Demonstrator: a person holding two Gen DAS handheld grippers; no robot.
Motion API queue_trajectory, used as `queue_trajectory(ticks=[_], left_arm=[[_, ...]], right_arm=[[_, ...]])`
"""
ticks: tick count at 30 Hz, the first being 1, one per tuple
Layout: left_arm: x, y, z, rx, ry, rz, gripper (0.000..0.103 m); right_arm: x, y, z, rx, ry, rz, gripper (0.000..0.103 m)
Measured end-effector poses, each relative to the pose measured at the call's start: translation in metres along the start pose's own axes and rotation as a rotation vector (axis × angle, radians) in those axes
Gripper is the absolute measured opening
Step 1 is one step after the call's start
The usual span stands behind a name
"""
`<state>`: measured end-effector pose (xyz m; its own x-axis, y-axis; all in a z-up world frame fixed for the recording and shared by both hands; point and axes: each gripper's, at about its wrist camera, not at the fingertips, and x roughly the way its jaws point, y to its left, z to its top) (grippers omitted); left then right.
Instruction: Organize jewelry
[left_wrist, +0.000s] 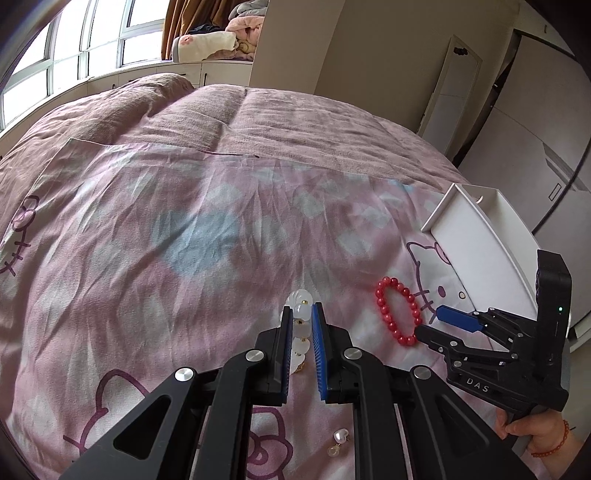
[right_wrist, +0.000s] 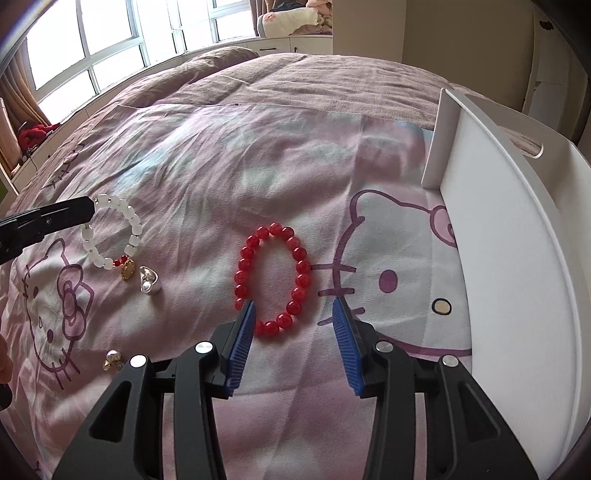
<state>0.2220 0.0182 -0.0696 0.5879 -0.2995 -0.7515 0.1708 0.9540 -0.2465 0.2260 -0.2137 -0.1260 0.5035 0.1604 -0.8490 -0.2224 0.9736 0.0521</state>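
A white bead bracelet with a gold charm lies on the pink bedspread; it also shows in the right wrist view. My left gripper is closed around its beads. A red bead bracelet lies flat just ahead of my right gripper, which is open, its left finger at the bracelet's near edge. The red bracelet also shows in the left wrist view, with the right gripper beside it. A white tray stands at the right.
A silver heart charm lies near the white bracelet. Small pearl earrings lie nearer; they also show in the left wrist view. The bed's brown blanket lies beyond. A window and cabinets surround the bed.
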Motion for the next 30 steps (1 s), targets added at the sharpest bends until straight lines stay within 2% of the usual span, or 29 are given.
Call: queue_trajectory(ticks=[7,11,12,15,20,26,28,30], left_arm=[[0.01,-0.001,-0.004,0.003,0.026,-0.006,0.016],[0.01,-0.005,-0.005,0.013,0.031,-0.005,0.016],[0.008,-0.006,-0.005,0.015,0.031,-0.006,0.016],[0.002,-0.009,-0.004,0.027,0.023,0.001,0.016],[-0.014,-0.015,-0.001,0.032,-0.001,0.004,0.016],[-0.037,-0.023,-0.002,0.047,-0.032,0.012,0.016],[-0.04,-0.024,-0.002,0.051,-0.033,0.023,0.02],[-0.038,-0.025,-0.005,0.065,-0.03,0.05,0.029]], right_arm=[[0.012,-0.004,0.001,0.012,0.021,0.003,0.043],[0.025,0.0,0.008,-0.029,0.037,-0.021,0.042],[0.027,0.002,0.009,-0.038,0.037,-0.022,0.038],[0.027,0.002,0.01,-0.04,0.044,0.006,0.01],[0.017,0.005,0.005,-0.013,0.045,0.051,0.01],[-0.018,0.013,0.002,-0.016,-0.016,0.077,0.01],[-0.036,0.014,0.003,-0.016,-0.048,0.085,0.01],[-0.053,0.016,0.005,-0.019,-0.079,0.092,0.01]])
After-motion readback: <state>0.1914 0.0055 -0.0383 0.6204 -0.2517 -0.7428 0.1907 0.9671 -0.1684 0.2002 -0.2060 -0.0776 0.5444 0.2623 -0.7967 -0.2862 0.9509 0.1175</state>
